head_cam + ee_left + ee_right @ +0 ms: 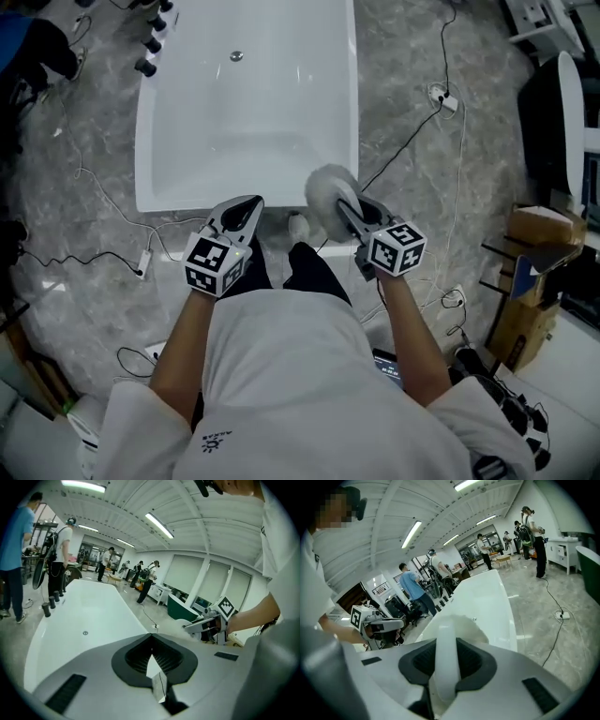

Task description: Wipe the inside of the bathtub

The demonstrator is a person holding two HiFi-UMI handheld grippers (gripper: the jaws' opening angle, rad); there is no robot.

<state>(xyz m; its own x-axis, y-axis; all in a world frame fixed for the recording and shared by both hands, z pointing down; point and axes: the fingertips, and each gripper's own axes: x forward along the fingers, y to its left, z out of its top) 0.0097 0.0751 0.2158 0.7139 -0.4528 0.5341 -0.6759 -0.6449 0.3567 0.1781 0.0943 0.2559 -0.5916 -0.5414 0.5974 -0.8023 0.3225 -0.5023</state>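
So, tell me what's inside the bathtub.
Only a drain shows on the bare white floor of the bathtub. The fluffy scrubber in the right hand-held gripper covers its near right corner.

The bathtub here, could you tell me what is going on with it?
A person stands at the end of the white bathtub, a gripper in each hand. The right gripper is shut on a fluffy brush, held near the tub's corner, not inside it. The left gripper is shut and empty.

Head view steeply down, gripper views share bathtub (244, 112)
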